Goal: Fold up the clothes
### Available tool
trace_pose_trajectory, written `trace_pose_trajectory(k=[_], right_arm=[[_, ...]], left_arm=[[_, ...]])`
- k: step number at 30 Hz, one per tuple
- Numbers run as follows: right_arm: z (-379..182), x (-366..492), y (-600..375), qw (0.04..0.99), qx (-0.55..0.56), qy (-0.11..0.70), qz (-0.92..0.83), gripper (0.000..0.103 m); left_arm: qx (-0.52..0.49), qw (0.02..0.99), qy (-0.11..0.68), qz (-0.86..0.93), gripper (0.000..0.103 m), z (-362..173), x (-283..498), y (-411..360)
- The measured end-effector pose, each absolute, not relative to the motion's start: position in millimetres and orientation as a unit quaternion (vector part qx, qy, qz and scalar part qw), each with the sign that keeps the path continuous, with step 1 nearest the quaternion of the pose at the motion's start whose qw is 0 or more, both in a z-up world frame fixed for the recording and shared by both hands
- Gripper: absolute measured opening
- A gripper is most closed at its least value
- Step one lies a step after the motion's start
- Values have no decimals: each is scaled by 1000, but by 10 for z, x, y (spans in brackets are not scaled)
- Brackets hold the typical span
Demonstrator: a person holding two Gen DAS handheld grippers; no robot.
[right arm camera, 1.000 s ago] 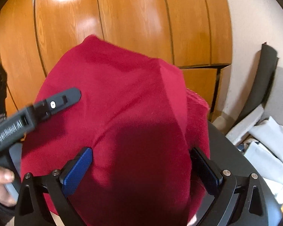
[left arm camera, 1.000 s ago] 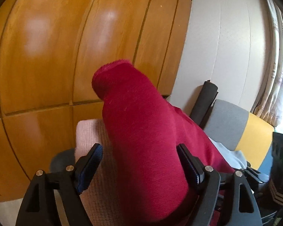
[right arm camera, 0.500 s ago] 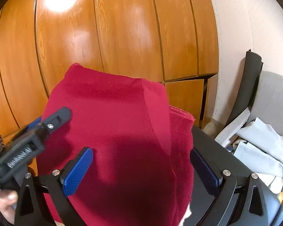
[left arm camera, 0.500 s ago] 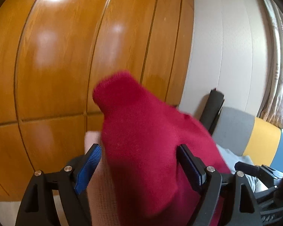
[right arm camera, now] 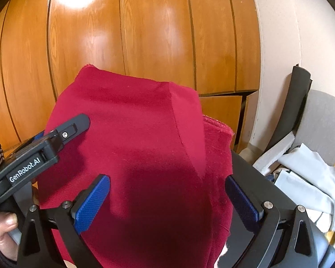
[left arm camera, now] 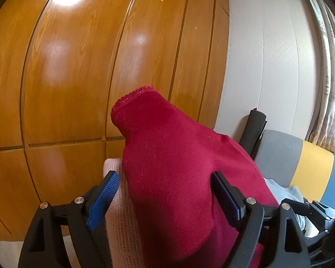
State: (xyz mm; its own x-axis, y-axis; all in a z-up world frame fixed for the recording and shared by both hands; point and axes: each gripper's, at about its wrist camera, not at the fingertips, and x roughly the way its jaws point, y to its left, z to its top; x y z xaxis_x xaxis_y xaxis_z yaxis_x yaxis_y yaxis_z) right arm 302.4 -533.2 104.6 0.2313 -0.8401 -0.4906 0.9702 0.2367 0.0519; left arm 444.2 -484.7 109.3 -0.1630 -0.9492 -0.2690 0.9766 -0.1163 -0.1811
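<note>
Left wrist view first: the wooden wardrobe (left arm camera: 78, 78) fills the whole left side and back. In front of it the left gripper (left arm camera: 167, 192) has its two blue-padded fingers spread wide apart, and the red garment (left arm camera: 178, 178) is bunched up in the gap between them, sticking up and forward in a lump with a fuzzy hem at the top. The cloth fills most of the gap but the pads aren't pinching it, so the jaws are wide open and I honestly can't tell what's holding the fabric up from below. A pale pink knit (left arm camera: 120, 223) sits under it on the left side. Further right there's a white wall (left arm camera: 268, 67), a black roll (left arm camera: 253, 129) leaning against it, a grey and yellow chair (left arm camera: 301, 156), and a curtain (left arm camera: 328, 78) at the edge.

Right wrist view: the left gripper's finger (right arm camera: 73, 127) pokes in from the left, resting against the red cloth, with a thumb (right arm camera: 4, 221) showing at the bottom left. The right gripper (right arm camera: 167, 198) is also spread wide, the red garment draped thick between its pads. To the right, a pile of white cloth (right arm camera: 312, 178) lies on the chair.
</note>
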Motion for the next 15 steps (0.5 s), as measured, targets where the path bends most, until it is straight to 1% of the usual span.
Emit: trace_pose_trajectory(k=[3,5,6,9,10,12,14,15], right_arm=[[987,3087,-5306,762,165,197,-595,103],[958,3119,-5333,759,159,205,-597,103],[948,3127,-5350,760,157,206,-597,103],[956,3092,-5502,758,163,207,-596,103],[954,3077,-5559,755,166,210,-598,103],[942,3033,-5677,749,180,215,-600,103],[960,2963,-5700,748,196,203,-601,103],[979,2929,-5676,750,198,193,-601,103]], left_arm=[[39,655,152,-739,94,1092,4345,-4978],[39,654,158,-739,94,1097,4315,-5069],[41,657,151,-737,96,1096,4293,-5121],[64,662,132,-735,97,1084,4189,-5333],[77,663,120,-735,99,1072,4136,-5415],[94,657,134,-736,99,1075,4106,-5556],[81,648,158,-741,99,1148,4169,-5543],[69,652,154,-739,99,1189,4197,-5475]])
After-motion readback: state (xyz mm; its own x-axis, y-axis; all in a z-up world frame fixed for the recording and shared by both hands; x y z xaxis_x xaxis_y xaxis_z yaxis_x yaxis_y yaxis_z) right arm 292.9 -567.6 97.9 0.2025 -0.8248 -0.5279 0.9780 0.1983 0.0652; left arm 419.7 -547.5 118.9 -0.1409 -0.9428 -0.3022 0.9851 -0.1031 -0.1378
